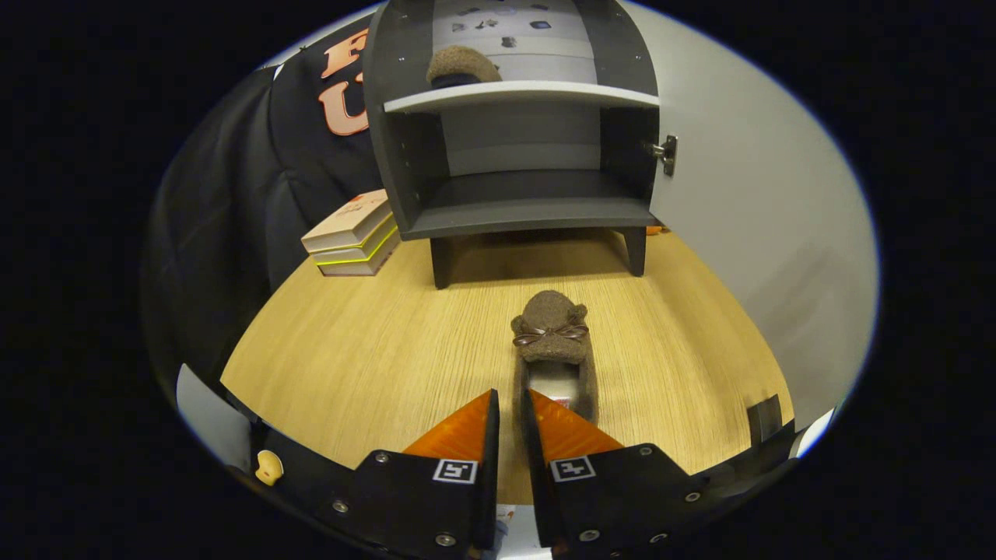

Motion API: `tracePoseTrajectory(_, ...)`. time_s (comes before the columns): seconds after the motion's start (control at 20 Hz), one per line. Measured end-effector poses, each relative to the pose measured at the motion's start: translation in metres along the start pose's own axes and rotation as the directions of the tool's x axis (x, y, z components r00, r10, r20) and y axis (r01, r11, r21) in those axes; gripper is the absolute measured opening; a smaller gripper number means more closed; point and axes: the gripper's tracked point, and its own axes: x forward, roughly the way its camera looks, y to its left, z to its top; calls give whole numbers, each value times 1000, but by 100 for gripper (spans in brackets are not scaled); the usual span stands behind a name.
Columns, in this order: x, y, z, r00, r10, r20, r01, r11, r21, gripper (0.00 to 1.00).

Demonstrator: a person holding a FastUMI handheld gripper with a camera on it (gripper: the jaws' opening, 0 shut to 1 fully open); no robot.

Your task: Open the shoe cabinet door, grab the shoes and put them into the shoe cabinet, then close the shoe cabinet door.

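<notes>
Gripper (pixel 510 404) low over the wooden table (pixel 350 365), fingers nearly together with only a narrow slit between the tips. Nothing sits in that slit; the jaws read as clenched on air. The right finger's tip overlaps the heel end of a brown slipper (pixel 554 342) in the view, but whether it touches the slipper I cannot tell.

Slipper lies on the table just ahead of the fingers, slightly to the right, toe pointing away toward the cabinet. Small bow across its upper; pale insole visible at the heel opening.

Beyond it, the shoe cabinet (pixel 529 210) stands on short dark legs at the far side of the table. Its door (pixel 762 202) is swung open to the right, pale face toward the camera, metal hinge (pixel 667 152) showing on the cabinet's right wall. Lower compartment holds nothing visible. On the upper shelf (pixel 521 95) rests a second brown slipper (pixel 463 66), toward the left.

Left of the cabinet, a stack of books (pixel 354 233) lies on the table near the dark cloth wall (pixel 233 202).
</notes>
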Motion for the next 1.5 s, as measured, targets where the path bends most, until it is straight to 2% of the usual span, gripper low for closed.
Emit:
tracePoseTrajectory(0.45, 73, -3, -17, 995, 15, -99, -17, 1000, -17, 21)
tracePoseTrajectory(0.7, 95, -10, -8, 997, -16, -81, 14, 1000, -22, 21)
tracePoseTrajectory(0.75, 94, -8, -7, 997, -12, -81, 11, 1000, -9, 14)
tracePoseTrajectory(0.85, 92, -9, -7, 997, -9, -78, 9, 1000, 0, 8)
tracePoseTrajectory(1.1, 68, -18, 1, 998, -38, -52, 37, 999, -2, 7)
tracePoseTrajectory(1.5, 9, -19, 19, 1000, -26, 10, 26, 999, 32, 7)
